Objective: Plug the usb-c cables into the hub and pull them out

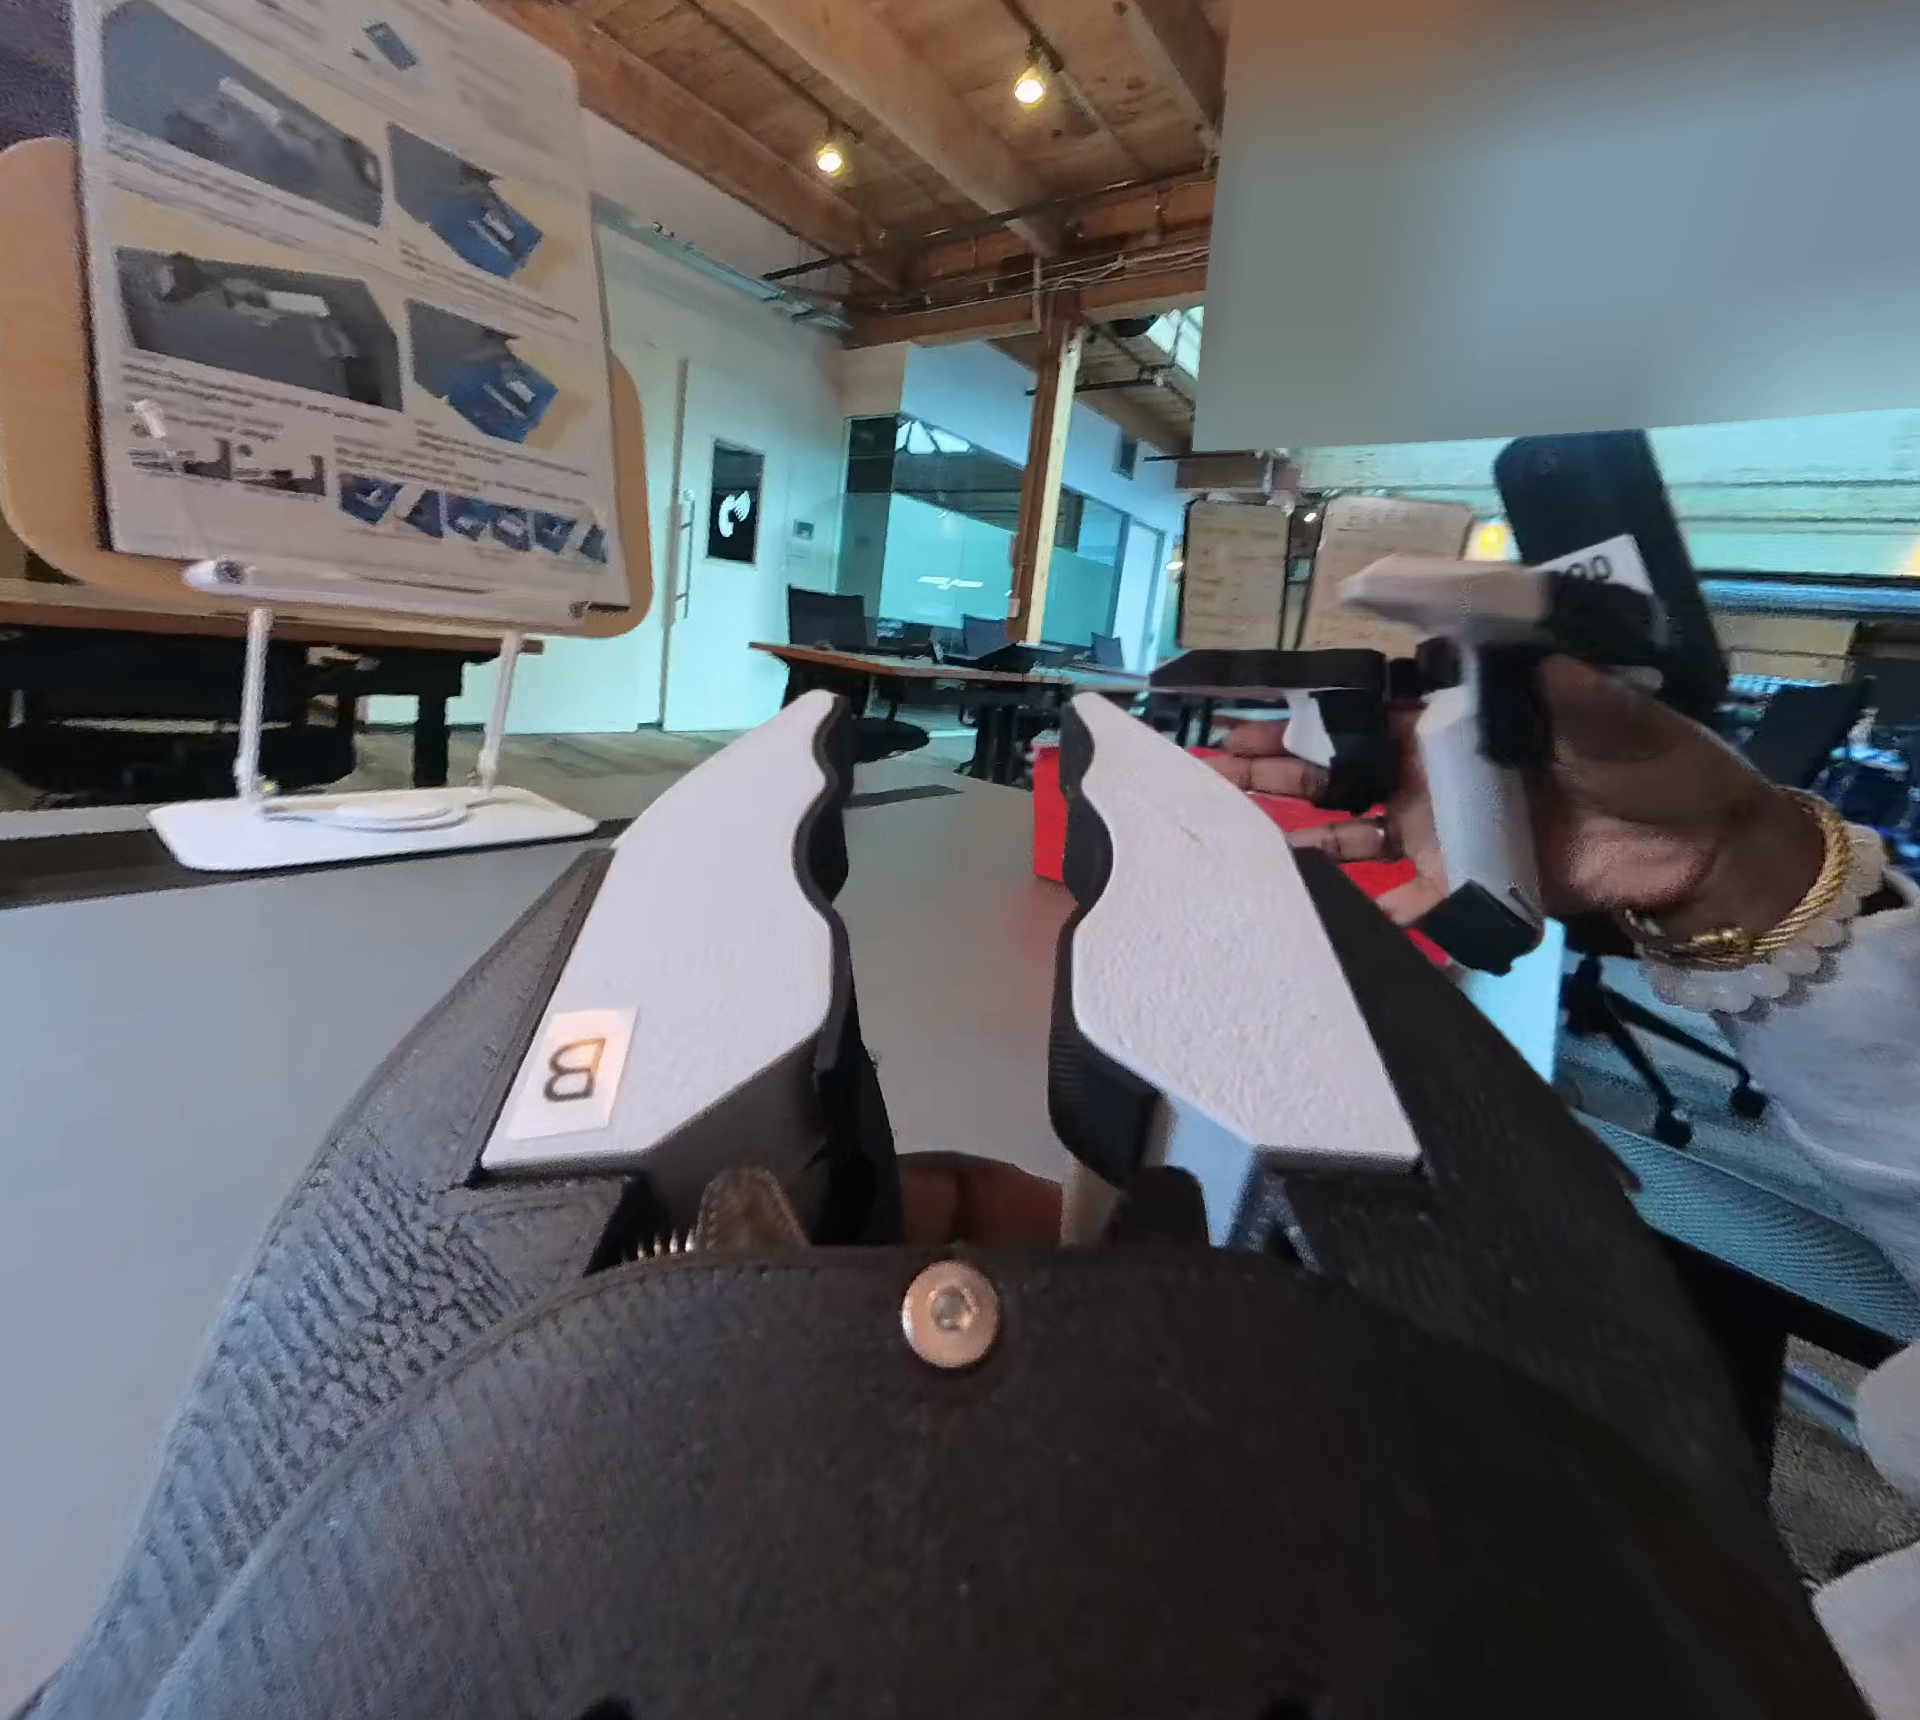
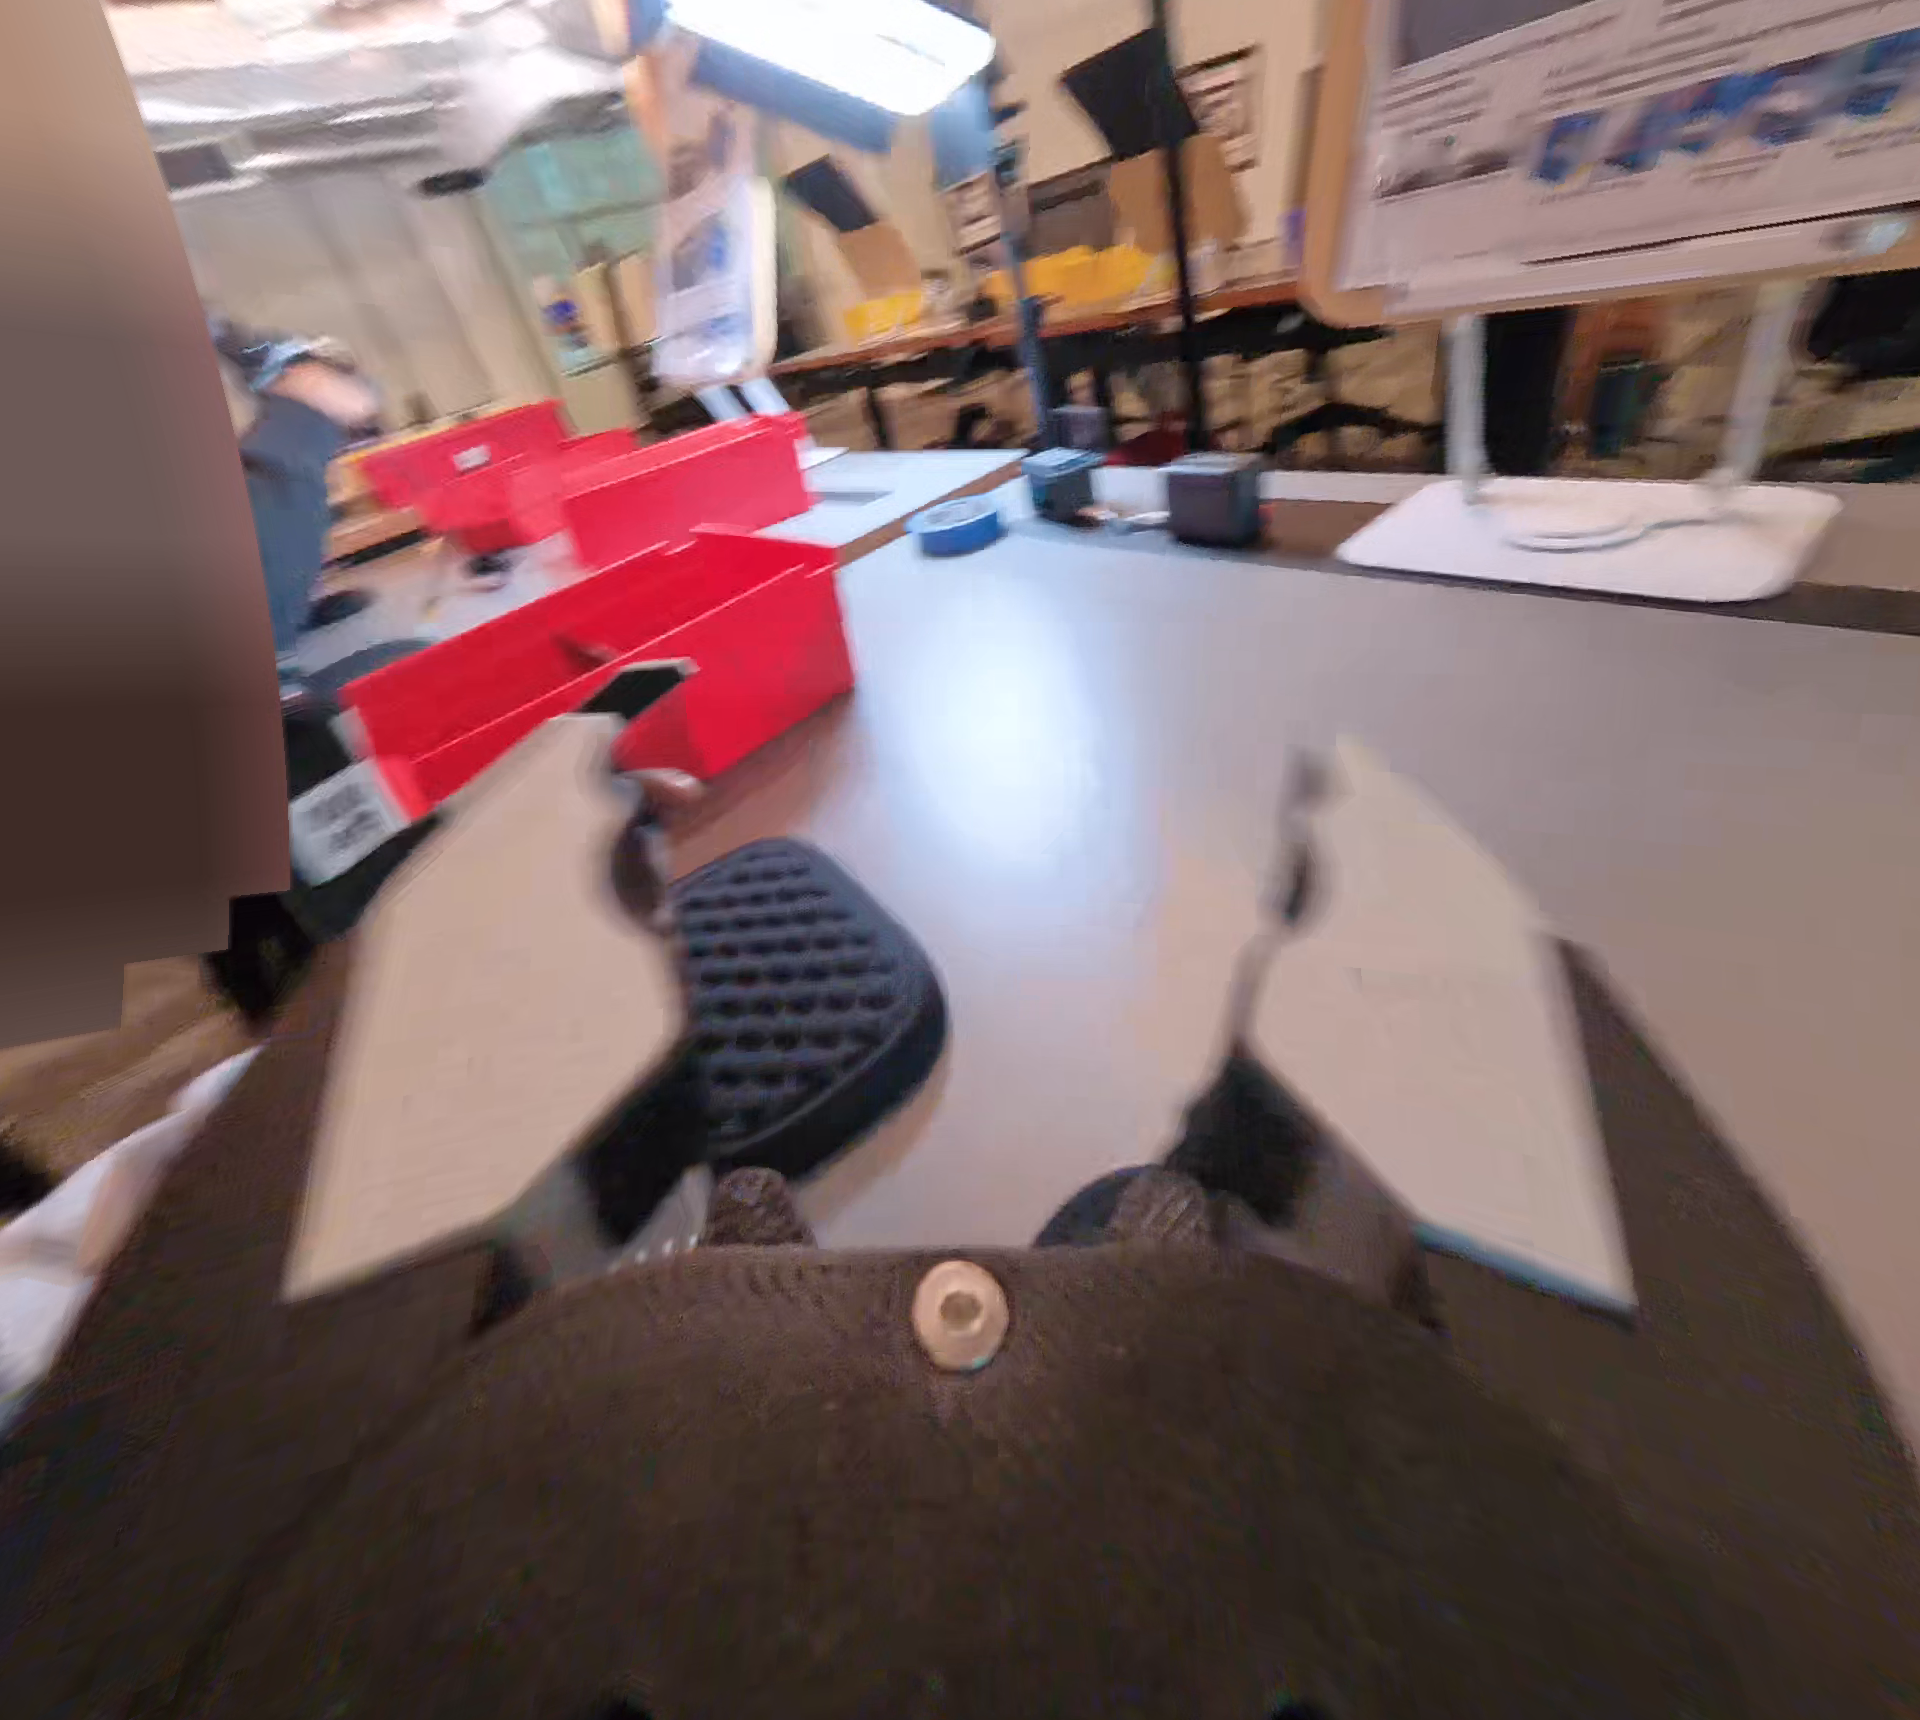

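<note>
No cable or hub shows in either view. My left gripper (image 1: pixel 956 714) is open, with only the grey table (image 1: pixel 260 995) showing between its black pads. It points low across the table. My right gripper (image 2: pixel 966 745) is open wide and empty, blurred, above the same table (image 2: pixel 1351 735). A hand (image 1: pixel 1621 829) holds the right gripper at the right of the left wrist view. A black honeycomb-patterned piece (image 2: pixel 800 995) lies low by the right gripper's left finger (image 2: pixel 499 995).
A red bin (image 2: pixel 644 662) stands to the left, with more red bins (image 2: pixel 675 486) behind; its corner shows in the left wrist view (image 1: pixel 1047 813). A paper sheet on a white stand (image 1: pixel 343 823) is far left. A blue tape roll (image 2: pixel 956 524) and two dark cubes (image 2: pixel 1214 498) sit at the back.
</note>
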Available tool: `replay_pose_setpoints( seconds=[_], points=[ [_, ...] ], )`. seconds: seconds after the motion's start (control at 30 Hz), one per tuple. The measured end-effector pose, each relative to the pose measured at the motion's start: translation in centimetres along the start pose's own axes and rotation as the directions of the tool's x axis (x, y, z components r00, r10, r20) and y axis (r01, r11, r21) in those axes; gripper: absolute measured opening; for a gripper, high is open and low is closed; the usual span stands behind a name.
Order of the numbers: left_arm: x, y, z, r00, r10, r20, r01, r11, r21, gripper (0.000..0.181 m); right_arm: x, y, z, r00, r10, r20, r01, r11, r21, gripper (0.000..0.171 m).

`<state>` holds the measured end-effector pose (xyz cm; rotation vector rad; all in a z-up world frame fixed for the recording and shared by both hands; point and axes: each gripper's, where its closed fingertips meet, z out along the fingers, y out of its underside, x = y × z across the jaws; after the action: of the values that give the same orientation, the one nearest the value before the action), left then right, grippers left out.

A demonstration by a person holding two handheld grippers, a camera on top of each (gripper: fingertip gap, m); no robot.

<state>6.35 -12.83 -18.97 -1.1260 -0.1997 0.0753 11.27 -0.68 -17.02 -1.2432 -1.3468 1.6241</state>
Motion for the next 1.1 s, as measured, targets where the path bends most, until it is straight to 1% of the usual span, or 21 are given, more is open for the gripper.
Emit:
replay_pose_setpoints(
  seconds=[0.07, 0.13, 0.17, 0.2, 0.3, 0.33, 0.37, 0.4, 0.43, 0.47, 0.5, 0.57, 0.63, 0.67, 0.73, 0.77, 0.8, 0.9, 0.93, 1.0, 1.1],
  points=[
    [-0.5, -0.3, 0.0, 0.999, 0.036, 0.036, -0.034, 0.998, -0.057, 0.038, 2.5, 0.6, -0.2, 0.986, -0.075, -0.146, 0.068, 0.996, -0.05, 0.145],
    [-1.1, -1.3, -0.2, 0.994, 0.091, 0.066, -0.082, 0.987, -0.137, 0.039, 4.1, 1.6, -0.5, 0.957, -0.194, -0.217, 0.166, 0.976, -0.138, 0.137],
    [-1.3, -2.2, -0.5, 0.99, 0.121, 0.066, -0.108, 0.979, -0.171, 0.045, 4.1, 2.0, -0.7, 0.948, -0.252, -0.197, 0.219, 0.96, -0.175, 0.097],
    [-1.4, -3.4, -0.9, 0.988, 0.146, 0.045, -0.135, 0.971, -0.195, 0.053, 3.7, 2.4, -0.9, 0.943, -0.293, -0.16, 0.263, 0.947, -0.185, 0.038],
    [-4.3, -7.1, -2.8, 0.979, 0.186, 0.084, -0.15, 0.936, -0.319, 0.077, 2.7, 1.4, -0.5, 0.969, -0.212, -0.129, 0.21, 0.977, -0.029, 0.046],
    [-6.2, -8.0, -3.7, 0.967, 0.225, 0.119, -0.164, 0.909, -0.384, 0.081, 2.8, 0.8, -0.2, 0.975, -0.178, -0.134, 0.185, 0.982, 0.043, 0.099],
    [-8.6, -8.5, -4.8, 0.949, 0.273, 0.158, -0.17, 0.866, -0.47, 0.082, 2.8, 0.8, 0.2, 0.98, -0.157, -0.125, 0.166, 0.984, 0.066, 0.138],
    [-11.6, -8.9, -6.2, 0.92, 0.321, 0.223, -0.145, 0.81, -0.568, 0.081, 3.3, 1.5, 0.6, 0.981, -0.149, -0.128, 0.156, 0.986, 0.049, 0.145],
    [-14.8, -9.2, -7.9, 0.884, 0.359, 0.3, -0.084, 0.752, -0.654, 0.078, 3.6, 2.2, 0.9, 0.98, -0.163, -0.117, 0.168, 0.985, 0.035, 0.14],
    [-17.6, -9.1, -9.6, 0.858, 0.371, 0.355, 0.004, 0.686, -0.727, 0.073, 3.5, 3.0, 0.9, 0.974, -0.214, -0.08, 0.217, 0.976, 0.032, 0.085],
    [-20.0, -8.6, -11.3, 0.848, 0.356, 0.393, 0.11, 0.607, -0.787, 0.071, 3.4, 3.6, 0.7, 0.961, -0.272, -0.044, 0.274, 0.961, 0.046, 0.002],
    [-24.0, -7.6, -14.1, 0.826, 0.308, 0.472, 0.301, 0.467, -0.831, 0.071, 3.4, 3.1, 0.6, 0.959, -0.282, -0.037, 0.284, 0.941, 0.185, 0.015],
    [-26.4, -6.0, -16.2, 0.816, 0.222, 0.533, 0.454, 0.324, -0.83, 0.071, 3.7, 2.1, 0.5, 0.972, -0.23, -0.046, 0.232, 0.92, 0.314, 0.094],
    [-27.8, -5.3, -17.5, 0.79, 0.23, 0.569, 0.517, 0.25, -0.819, 0.071, 3.7, 2.3, 0.8, 0.981, -0.195, -0.009, 0.188, 0.93, 0.315, 0.112],
    [-29.9, -4.3, -19.6, 0.754, 0.265, 0.601, 0.593, 0.118, -0.796, 0.07, 3.5, 2.7, 0.7, 0.986, -0.15, 0.073, 0.12, 0.942, 0.314, 0.1],
    [-30.5, -3.7, -20.4, 0.741, 0.273, 0.614, 0.624, 0.059, -0.779, 0.069, 3.1, 2.3, -0.1, 0.98, -0.151, 0.126, 0.096, 0.928, 0.361, 0.029],
    [-31.2, -3.1, -21.1, 0.728, 0.287, 0.623, 0.648, 0.01, -0.762, 0.068, 2.8, 1.6, -1.1, 0.975, -0.149, 0.164, 0.067, 0.904, 0.423, 0.0],
    [-31.6, -0.7, -22.2, 0.704, 0.26, 0.661, 0.7, -0.094, -0.708, 0.064, 3.1, 1.5, -1.7, 0.972, -0.114, 0.205, 0.01, 0.893, 0.45, 0.0],
    [-31.6, 0.0, -22.5, 0.7, 0.262, 0.665, 0.708, -0.124, -0.696, 0.063, 2.9, 1.2, -1.9, 0.971, -0.13, 0.199, 0.021, 0.882, 0.471, 0.011],
    [-31.9, 0.8, -23.5, 0.691, 0.302, 0.657, 0.718, -0.181, -0.672, 0.063, 3.2, 0.9, -1.7, 0.979, -0.169, 0.115, 0.084, 0.846, 0.527, 0.058],
    [-32.6, 1.2, -24.1, 0.671, 0.347, 0.655, 0.734, -0.19, -0.652, 0.06, 2.4, 1.4, -1.1, 0.968, -0.21, 0.134, 0.119, 0.862, 0.493, 0.067]
  ],
)
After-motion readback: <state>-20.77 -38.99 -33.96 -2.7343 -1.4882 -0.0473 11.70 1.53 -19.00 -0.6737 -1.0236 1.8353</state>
